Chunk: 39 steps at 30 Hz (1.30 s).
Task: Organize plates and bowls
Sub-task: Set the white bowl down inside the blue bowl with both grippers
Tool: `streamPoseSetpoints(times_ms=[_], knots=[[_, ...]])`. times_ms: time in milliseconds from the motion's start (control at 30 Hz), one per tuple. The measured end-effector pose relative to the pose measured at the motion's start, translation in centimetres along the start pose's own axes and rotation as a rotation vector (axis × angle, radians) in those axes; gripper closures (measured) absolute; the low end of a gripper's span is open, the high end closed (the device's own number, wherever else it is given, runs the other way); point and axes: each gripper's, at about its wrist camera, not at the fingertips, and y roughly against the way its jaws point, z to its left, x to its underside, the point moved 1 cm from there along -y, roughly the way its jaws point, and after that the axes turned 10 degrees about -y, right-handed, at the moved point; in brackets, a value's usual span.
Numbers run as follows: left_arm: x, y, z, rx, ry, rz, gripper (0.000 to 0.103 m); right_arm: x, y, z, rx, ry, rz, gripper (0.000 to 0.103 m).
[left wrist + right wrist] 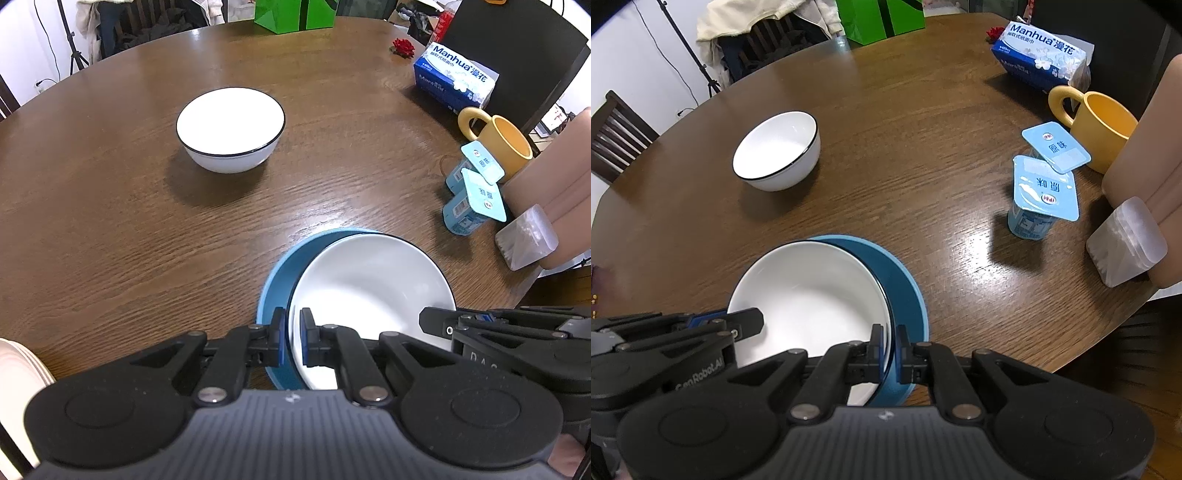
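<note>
1. Our left gripper (292,334) is clamped on the left rim of the white bowl (369,295).
2. Our right gripper (892,349) pinches the same bowl's right rim.
3. The white bowl sits tilted inside the blue bowl (275,284) on the wooden table (110,221).
4. A second white bowl (229,129) stands well apart, farther across the table.
5. Yogurt cups (1043,195) and a yellow mug (1100,129) stand to the right.

Both grippers, left gripper (292,334) and right gripper (892,345): matte black linkage arms, silver pivot pins, blue finger pads, ribbed grey body, white lettering on the side.
</note>
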Motion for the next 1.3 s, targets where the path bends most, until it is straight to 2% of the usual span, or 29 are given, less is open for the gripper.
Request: streamPoseSetpoints(times_ms=[1300], knots=[[-0.1,-3.4,0.2,0.004,-0.018,0.060,0.095,0.1,-2.8,-0.1,0.016,0.015,0.046,0.097]])
